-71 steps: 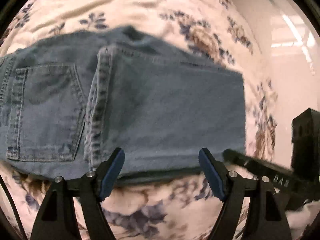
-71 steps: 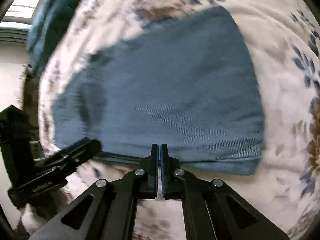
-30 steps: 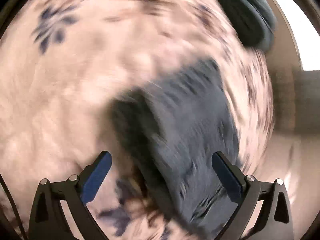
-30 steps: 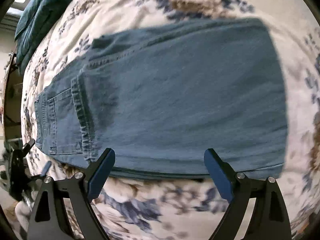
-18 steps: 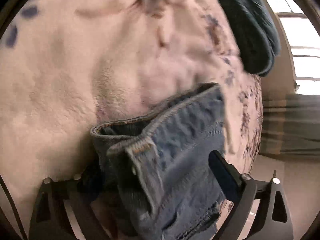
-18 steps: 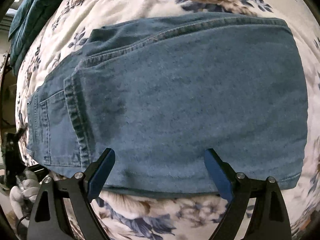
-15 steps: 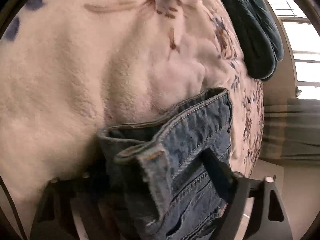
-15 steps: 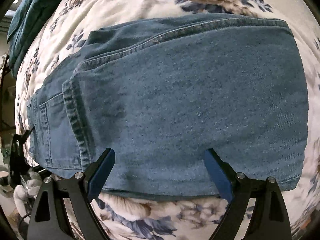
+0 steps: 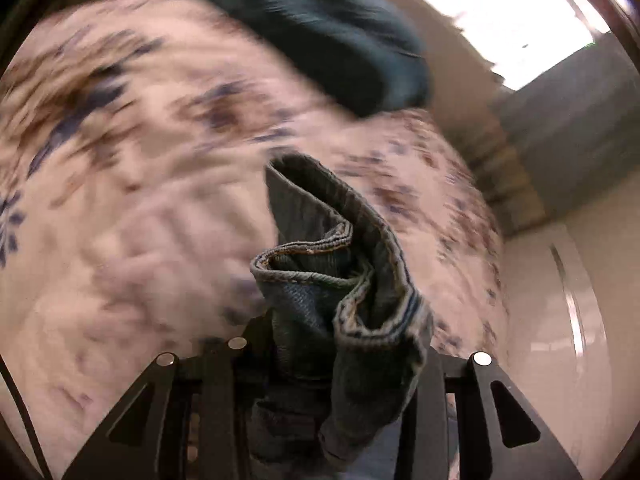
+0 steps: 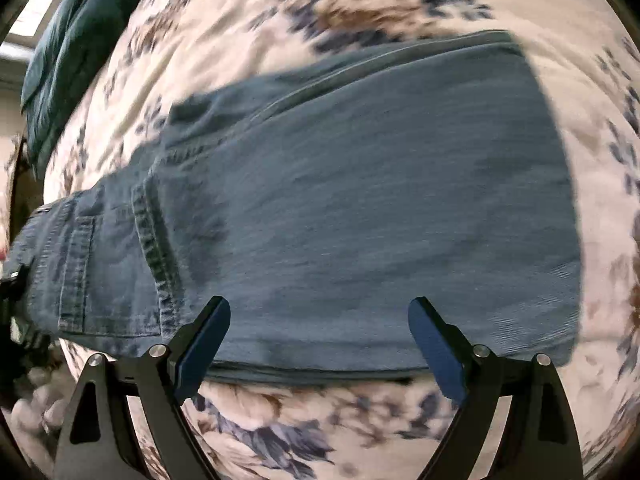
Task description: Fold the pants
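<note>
Since half a second ago the left gripper [image 9: 340,364] has lifted the waistband end of the jeans [image 9: 340,280] off the floral blanket [image 9: 120,200], and its jaws have just been closing, with bunched denim between them; in the left wrist view that denim now stands in the centre and lower centre of the frame, its stitched band curled into a loop, and it hides the inner faces of both black fingers, so the gripper is clenched on the cloth; behind it the blanket smears with blur across the left and middle, a dark teal cushion [image 9: 320,32] lies at the top, and a bright window [image 9: 500,12] and a pale floor fill the upper right and right edge; the gripper points forward and downward over the bed.

In the right wrist view the folded jeans [image 10: 360,200] spread across the middle of the frame on the blanket [image 10: 280,420], back pocket and leg hems at the left, the fold edge at the right; the teal cushion [image 10: 72,60] sits in the upper left; the right gripper [image 10: 320,340] hangs steeply downward over the near edge of the jeans, its blue pads [image 10: 204,344] spread wide and gripping nothing; at the far left edge the raised waistband meets a dark blurred shape that I cannot make out; no writing is readable in either view.
</note>
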A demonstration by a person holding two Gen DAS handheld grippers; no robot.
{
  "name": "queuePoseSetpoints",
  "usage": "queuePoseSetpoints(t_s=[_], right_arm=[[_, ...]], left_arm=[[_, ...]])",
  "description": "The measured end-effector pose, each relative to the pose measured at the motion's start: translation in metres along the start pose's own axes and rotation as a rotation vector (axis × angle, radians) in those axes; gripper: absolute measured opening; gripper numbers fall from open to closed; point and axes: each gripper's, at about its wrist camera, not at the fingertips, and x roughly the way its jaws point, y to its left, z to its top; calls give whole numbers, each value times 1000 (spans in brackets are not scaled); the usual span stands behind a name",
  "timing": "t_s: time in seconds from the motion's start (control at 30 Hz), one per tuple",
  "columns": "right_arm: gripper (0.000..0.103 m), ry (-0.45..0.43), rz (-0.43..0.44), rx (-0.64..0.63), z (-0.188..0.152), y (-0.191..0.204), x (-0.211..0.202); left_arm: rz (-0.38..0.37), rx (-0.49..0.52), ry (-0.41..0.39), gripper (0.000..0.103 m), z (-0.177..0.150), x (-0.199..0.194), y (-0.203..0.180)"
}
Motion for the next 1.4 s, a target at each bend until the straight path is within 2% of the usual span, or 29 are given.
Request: queuePoseSetpoints(t_s=[0.07,0.17,0.3,0.37,0.47,0.57,0.63,0.7,0.77,0.8,0.83,0.87,0.97,1.07,1.13,1.23,1.33,1.4], right_arm=[[93,-31,7,43,2,-24,-16],[93,-80,19,111,6,-64,-43],[93,-134,-6,197,8,-129,-75],[93,-146,-33,232,8,-159,-86],[93,-147,-69,291,1,-208,-97],[93,-138,-81,330,-6,-251,-107],[93,-128,-71,327,-6,-267,-110],[93,-136,-64,308,-2,-276,-113],[93,-162,-29,274,3,-278,-115],[93,-175,-7,252,5,-276,-117],[93,-189,24,225,10,-275,-119],[93,-193,47,213,15,-270,-120],[93,-171,159,183,33,-258,-121],[93,-125,218,135,52,-238,-112],[93,-82,268,112,64,-229,-97],[93,-24,344,89,86,-220,-63],[93,53,391,77,103,-213,-27],[92,121,413,88,113,-209,-3]], left_arm=[[-40,101,2,32,-12,-3,-47],[-125,210,52,32,-46,-4,-112],[-190,366,170,31,-122,27,-194],[-180,447,254,31,-169,57,-223],[-150,550,382,31,-236,103,-246],[-79,650,510,31,-289,138,-257],[-12,717,512,33,-305,142,-262],[10,744,502,48,-301,140,-271],[-2,713,529,62,-294,135,-274],[19,703,532,67,-293,129,-274],[23,689,537,78,-290,122,-274],[8,661,540,103,-285,115,-272],[10,616,505,103,-263,83,-266],[23,560,478,103,-229,56,-257],[75,532,423,103,-202,49,-244],[187,557,331,103,-168,60,-221],[295,612,335,103,-148,94,-197],[333,618,352,103,-139,117,-183]])
